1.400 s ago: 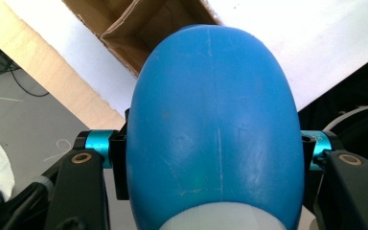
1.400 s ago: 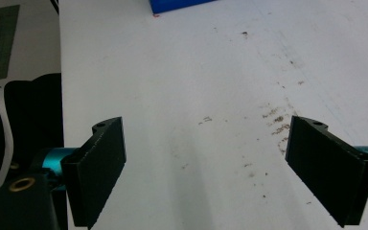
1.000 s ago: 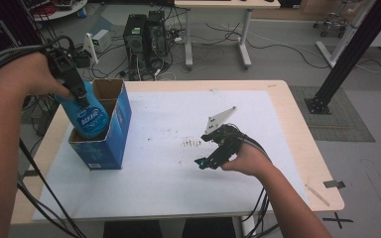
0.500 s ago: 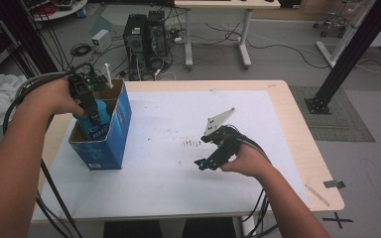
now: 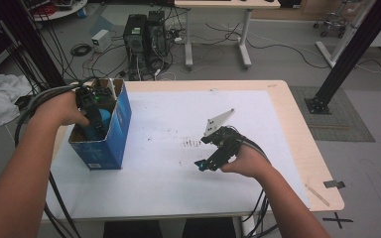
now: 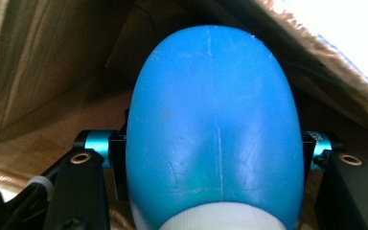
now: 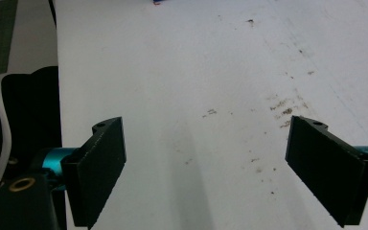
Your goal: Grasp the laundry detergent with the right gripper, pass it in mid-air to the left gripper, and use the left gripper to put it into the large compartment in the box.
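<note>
A blue plastic bottle (image 6: 211,124) with a white cap end sits clamped between the jaws of my left gripper (image 5: 95,115), which reaches down inside an open blue cardboard box (image 5: 113,133) at the table's left. The bottle's blue body (image 5: 103,119) shows just under the box rim in the high view. In the left gripper view brown cardboard walls surround the bottle. My right gripper (image 5: 209,157) rests low over the white table sheet (image 5: 158,163) at centre right, its jaws wide apart with nothing between them (image 7: 206,158).
Small dark smudges (image 5: 192,143) mark the sheet near the right gripper. The wooden table edge (image 5: 302,148) runs along the right. Behind the table stand computer towers (image 5: 144,34) and loose cables on the floor. A black post (image 5: 347,54) rises at right.
My left gripper has gone down with the blue bottle from above the box into it. The right gripper has stayed where it was.
</note>
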{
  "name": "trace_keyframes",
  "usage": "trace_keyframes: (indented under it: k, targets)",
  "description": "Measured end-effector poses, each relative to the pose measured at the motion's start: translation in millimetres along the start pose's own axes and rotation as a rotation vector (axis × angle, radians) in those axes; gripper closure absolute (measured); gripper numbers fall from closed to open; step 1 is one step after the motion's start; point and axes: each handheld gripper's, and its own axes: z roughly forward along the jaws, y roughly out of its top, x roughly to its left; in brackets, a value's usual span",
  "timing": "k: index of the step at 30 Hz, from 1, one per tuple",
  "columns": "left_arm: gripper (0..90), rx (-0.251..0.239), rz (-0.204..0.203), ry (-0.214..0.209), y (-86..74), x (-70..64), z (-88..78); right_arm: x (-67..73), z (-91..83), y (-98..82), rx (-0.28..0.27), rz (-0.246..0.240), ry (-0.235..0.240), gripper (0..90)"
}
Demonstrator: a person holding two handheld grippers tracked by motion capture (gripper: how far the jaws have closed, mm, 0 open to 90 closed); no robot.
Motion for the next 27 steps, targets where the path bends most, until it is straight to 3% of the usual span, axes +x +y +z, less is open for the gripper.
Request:
trace_keyframes:
  k: [4,12,14,27]
  targets:
    - [39.1,0.007,0.015,0.001,-0.6,0.8,6.2,0.2,1.7,0.8,0.003,-0.003,0.003,13.0]
    - [38.1,-0.006,-0.004,-0.012,0.1,1.5,7.6,0.8,2.2,1.3,0.008,0.001,0.000,13.0]
    - [36.9,-0.027,-0.007,-0.016,0.3,1.6,4.2,0.8,1.7,1.3,0.007,0.001,0.001,13.0]
    - [32.1,-0.039,-0.022,-0.011,-4.7,-0.4,-4.1,1.9,1.9,2.1,0.002,-0.005,0.002,13.0]
